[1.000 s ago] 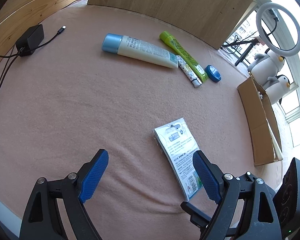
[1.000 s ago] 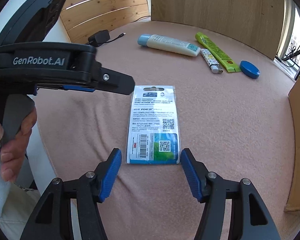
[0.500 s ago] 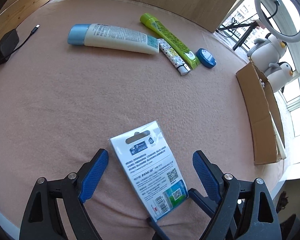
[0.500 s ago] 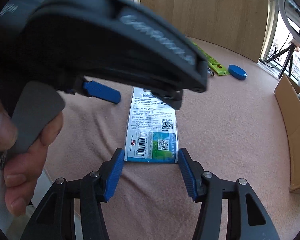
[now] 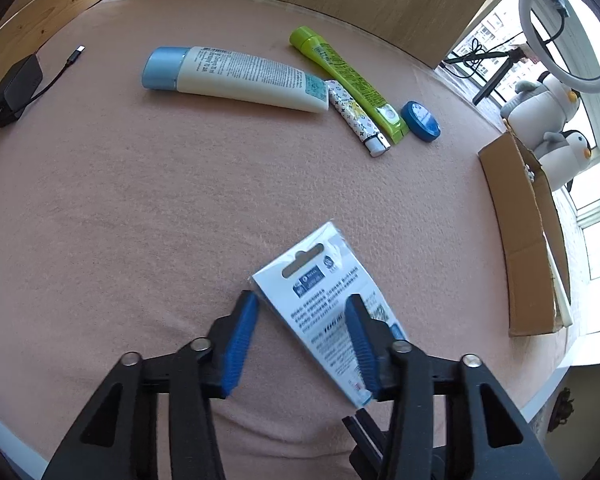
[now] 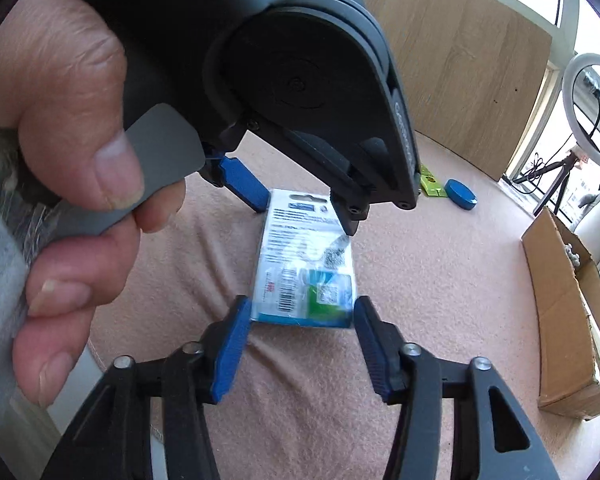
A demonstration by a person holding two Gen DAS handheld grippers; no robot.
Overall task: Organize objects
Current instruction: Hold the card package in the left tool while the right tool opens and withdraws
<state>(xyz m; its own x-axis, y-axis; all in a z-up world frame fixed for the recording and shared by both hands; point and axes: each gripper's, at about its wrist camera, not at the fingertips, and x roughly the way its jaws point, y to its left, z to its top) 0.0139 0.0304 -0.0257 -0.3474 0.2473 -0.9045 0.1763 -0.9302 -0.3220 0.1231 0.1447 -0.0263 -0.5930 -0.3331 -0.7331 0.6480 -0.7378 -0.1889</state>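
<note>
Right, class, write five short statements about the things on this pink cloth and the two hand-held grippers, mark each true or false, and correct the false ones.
1. The white packet lies flat on the pink cloth. True.
2. The blue round tin sits inside the cardboard box. False: it lies on the cloth beside the green tube.
3. The white tube has a blue cap. True.
4. The left hand-held gripper grips the green tube. False: its jaws are closing around the packet.
5. The right hand-held gripper flanks the packet's barcode end. True.

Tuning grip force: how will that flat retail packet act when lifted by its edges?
The packet looks like thin card in glossy film, so probably light and slippery. Squeezed across its width it may bow, not stay flat. Both the left gripper and right gripper are closing beside it.
</note>
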